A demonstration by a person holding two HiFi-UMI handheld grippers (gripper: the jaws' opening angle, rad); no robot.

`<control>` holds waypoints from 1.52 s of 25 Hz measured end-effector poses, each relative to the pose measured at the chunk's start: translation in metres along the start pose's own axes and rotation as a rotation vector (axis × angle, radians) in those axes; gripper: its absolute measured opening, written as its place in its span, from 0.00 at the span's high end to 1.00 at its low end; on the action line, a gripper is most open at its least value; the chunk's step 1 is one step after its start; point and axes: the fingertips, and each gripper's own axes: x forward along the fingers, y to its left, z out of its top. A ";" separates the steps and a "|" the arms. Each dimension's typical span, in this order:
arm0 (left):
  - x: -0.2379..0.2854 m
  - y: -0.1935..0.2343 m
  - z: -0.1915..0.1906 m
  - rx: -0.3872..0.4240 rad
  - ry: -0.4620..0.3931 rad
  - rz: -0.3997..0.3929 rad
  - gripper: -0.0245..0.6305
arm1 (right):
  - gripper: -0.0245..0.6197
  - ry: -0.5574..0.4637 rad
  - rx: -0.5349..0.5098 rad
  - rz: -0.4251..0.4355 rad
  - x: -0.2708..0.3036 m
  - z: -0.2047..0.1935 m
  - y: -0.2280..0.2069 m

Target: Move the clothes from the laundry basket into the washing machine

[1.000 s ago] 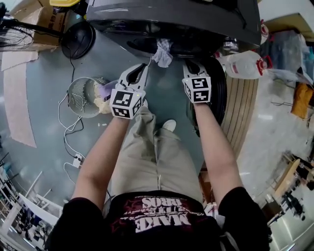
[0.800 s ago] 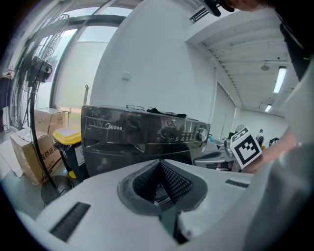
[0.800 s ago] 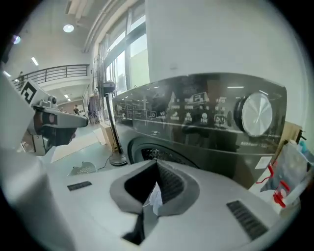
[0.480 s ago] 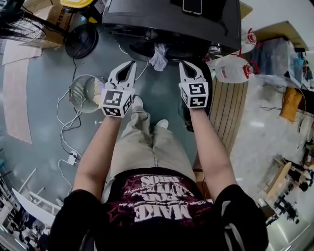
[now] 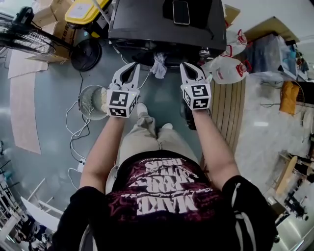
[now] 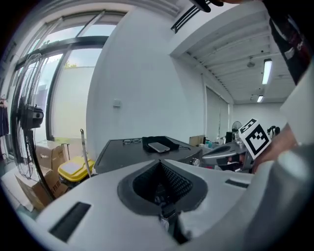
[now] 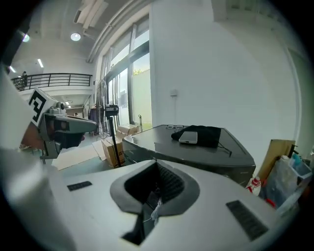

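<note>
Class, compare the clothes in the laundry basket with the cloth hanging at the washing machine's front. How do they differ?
Colour: the basket clothes look cream, the hanging cloth pale grey. Pose: the basket clothes lie heaped in the laundry basket on the floor; the hanging cloth dangles from the washing machine. Both are crumpled.

Dark grey washing machine, whitish cloth, yellow crate, blue-grey floor, khaki trousers

There's a silver smartphone lying on a black fabric pouch well ahead of both pairs of jaws, a yellow-lidded plastic bin and a black round fan base off left of the left jaws, and a white plastic jug just right of the right jaws.
</note>
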 end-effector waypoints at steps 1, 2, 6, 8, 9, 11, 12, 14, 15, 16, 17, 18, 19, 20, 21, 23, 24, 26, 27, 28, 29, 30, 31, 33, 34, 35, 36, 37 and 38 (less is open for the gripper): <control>-0.002 -0.002 0.006 0.011 -0.001 -0.002 0.96 | 0.96 0.001 -0.002 0.000 -0.005 0.004 0.000; -0.005 -0.004 0.012 0.016 -0.004 -0.006 0.96 | 0.96 0.003 -0.004 0.002 -0.011 0.008 0.000; -0.014 -0.006 0.033 -0.001 -0.027 -0.020 0.96 | 0.96 -0.001 -0.009 0.002 -0.028 0.025 -0.001; -0.018 -0.006 0.041 -0.012 -0.033 -0.024 0.96 | 0.96 -0.006 -0.005 0.000 -0.037 0.032 -0.002; -0.021 -0.006 0.045 -0.016 -0.037 -0.026 0.96 | 0.96 -0.009 -0.002 -0.001 -0.041 0.036 -0.001; -0.026 -0.007 0.055 -0.019 -0.047 -0.029 0.96 | 0.96 -0.019 -0.002 0.001 -0.050 0.046 0.001; -0.028 -0.008 0.062 -0.017 -0.055 -0.031 0.96 | 0.96 -0.026 -0.004 0.004 -0.054 0.052 0.003; -0.035 -0.012 0.073 -0.008 -0.071 -0.041 0.96 | 0.96 -0.046 -0.012 0.010 -0.065 0.067 0.007; -0.039 -0.013 0.078 -0.001 -0.076 -0.047 0.96 | 0.96 -0.060 -0.022 0.012 -0.071 0.076 0.010; -0.042 -0.014 0.083 0.006 -0.081 -0.050 0.96 | 0.96 -0.074 -0.036 0.013 -0.076 0.085 0.013; -0.046 -0.014 0.087 0.010 -0.084 -0.051 0.96 | 0.96 -0.087 -0.051 0.013 -0.082 0.093 0.015; -0.049 -0.014 0.090 0.010 -0.087 -0.049 0.96 | 0.96 -0.097 -0.063 0.013 -0.087 0.100 0.016; -0.052 -0.014 0.093 0.006 -0.088 -0.046 0.96 | 0.96 -0.105 -0.070 0.014 -0.093 0.105 0.018; -0.055 -0.014 0.095 0.001 -0.090 -0.045 0.96 | 0.96 -0.113 -0.073 0.015 -0.099 0.110 0.019; -0.058 -0.015 0.098 -0.002 -0.095 -0.044 0.96 | 0.96 -0.121 -0.077 0.016 -0.105 0.115 0.020; -0.062 -0.017 0.107 0.004 -0.112 -0.042 0.96 | 0.96 -0.138 -0.081 0.014 -0.114 0.125 0.019; -0.065 -0.017 0.111 0.009 -0.121 -0.039 0.96 | 0.96 -0.146 -0.081 0.012 -0.119 0.129 0.019; -0.069 -0.018 0.119 0.016 -0.134 -0.030 0.96 | 0.96 -0.159 -0.079 0.012 -0.127 0.136 0.020; -0.070 -0.019 0.123 0.017 -0.140 -0.028 0.96 | 0.96 -0.165 -0.081 0.012 -0.131 0.139 0.021; -0.071 -0.020 0.128 0.017 -0.146 -0.026 0.96 | 0.96 -0.169 -0.084 0.012 -0.134 0.141 0.022; -0.073 -0.022 0.131 0.018 -0.151 -0.026 0.96 | 0.96 -0.172 -0.086 0.014 -0.136 0.142 0.023; -0.074 -0.025 0.135 0.020 -0.156 -0.025 0.96 | 0.96 -0.174 -0.087 0.015 -0.139 0.142 0.024; -0.076 -0.027 0.138 0.024 -0.161 -0.024 0.96 | 0.96 -0.175 -0.086 0.017 -0.141 0.142 0.025; -0.080 -0.031 0.144 0.031 -0.170 -0.020 0.96 | 0.96 -0.180 -0.083 0.020 -0.145 0.142 0.026; -0.082 -0.033 0.146 0.035 -0.172 -0.020 0.96 | 0.96 -0.183 -0.082 0.022 -0.146 0.143 0.026; -0.084 -0.036 0.148 0.040 -0.173 -0.020 0.96 | 0.96 -0.187 -0.083 0.024 -0.148 0.143 0.027; -0.087 -0.039 0.150 0.045 -0.173 -0.020 0.96 | 0.96 -0.190 -0.085 0.026 -0.150 0.144 0.028; -0.090 -0.042 0.151 0.051 -0.172 -0.020 0.96 | 0.96 -0.194 -0.086 0.029 -0.153 0.144 0.029; -0.093 -0.045 0.152 0.058 -0.171 -0.019 0.96 | 0.96 -0.197 -0.086 0.031 -0.156 0.144 0.030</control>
